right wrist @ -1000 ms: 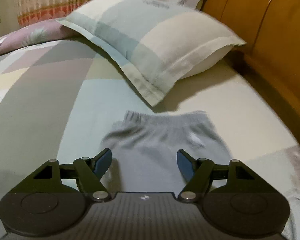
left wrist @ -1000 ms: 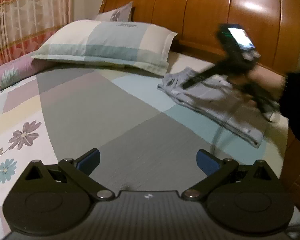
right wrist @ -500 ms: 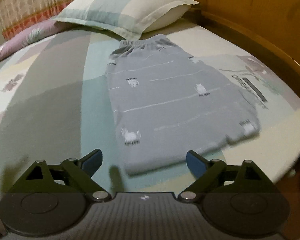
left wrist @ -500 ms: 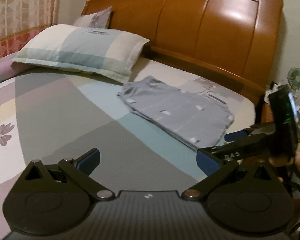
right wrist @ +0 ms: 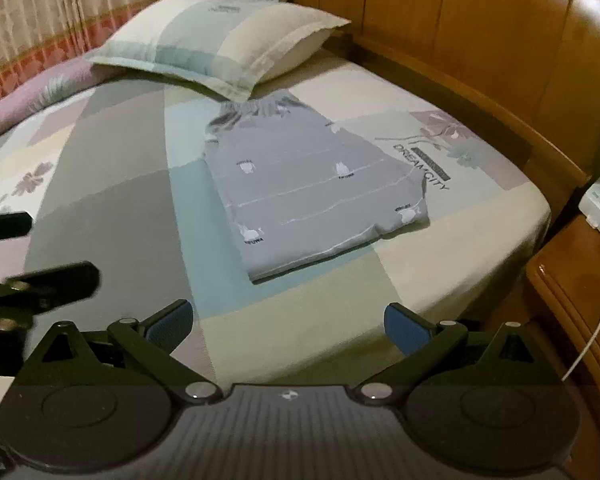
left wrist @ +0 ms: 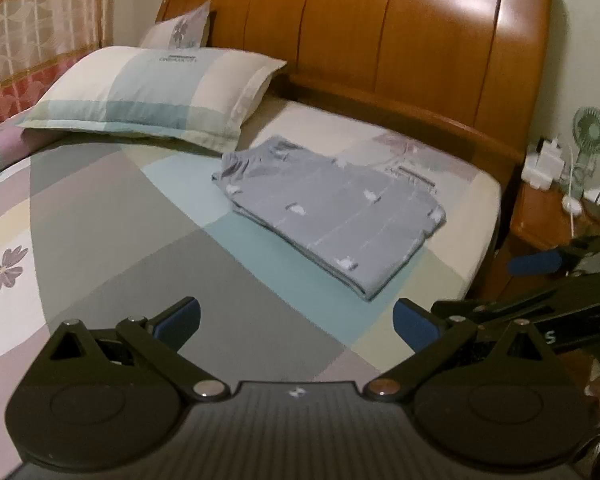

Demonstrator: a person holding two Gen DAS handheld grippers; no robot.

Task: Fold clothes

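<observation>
Both claws point(left wrist: 296, 322) point(right wrist: 286, 326) back; garment's point(right wrist: 312, 188) underside probably hidden.

A wide bed point(right wrist: 112, 184) with a glossy orange-brown wooden headboard point(left wrist: 400, 40) is covered by a patchwork-print sheet in grey, pale blue, cream and lilac blocks with flower motifs. A folded grey garment with small white prints point(right wrist: 312, 188) lies flat near the sheet's right edge, its gathered waistband just beside a large checked pillow in cream and pale blue point(right wrist: 220, 36). A smaller lilac flowered pillow point(left wrist: 180, 32) leans against the headboard behind it.
</observation>
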